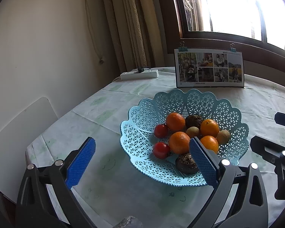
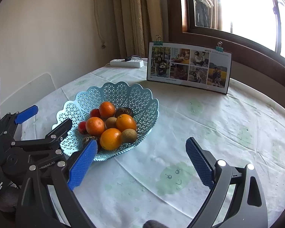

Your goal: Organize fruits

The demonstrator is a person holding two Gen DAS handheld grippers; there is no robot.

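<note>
Sitting toward the left half of the cloth-covered table [image 2: 209, 117], the pale blue lattice basket [image 2: 142, 102] holds all the fruit: four oranges [image 2: 95, 126], two red tomatoes [image 1: 161, 150], two small brown kiwis [image 2: 128, 135] and two dark, rough, root-like pieces [image 1: 186, 164] that I cannot name. The left gripper [image 1: 142, 161] hangs just before the basket's near rim with its blue-padded jaws spread wide and nothing between them; its right pad overlaps the basket edge in the left wrist view, though contact cannot be told. The right gripper [image 2: 140, 163] is likewise spread wide and empty, over bare cloth to the right of the basket, where the broadest free surface lies, reaching to the table's rounded right edge. Behind the basket a photo card [image 2: 189, 67] stands upright, held by two binder clips, with "MEET" legible at its top; its smaller print is too fine to read. A white power strip [image 2: 127, 63] lies at the far edge by the curtain [image 2: 134, 19]. The left gripper's body, seen from the right wrist, reads "Robot.AI" and "Data Acquisition System".
</note>
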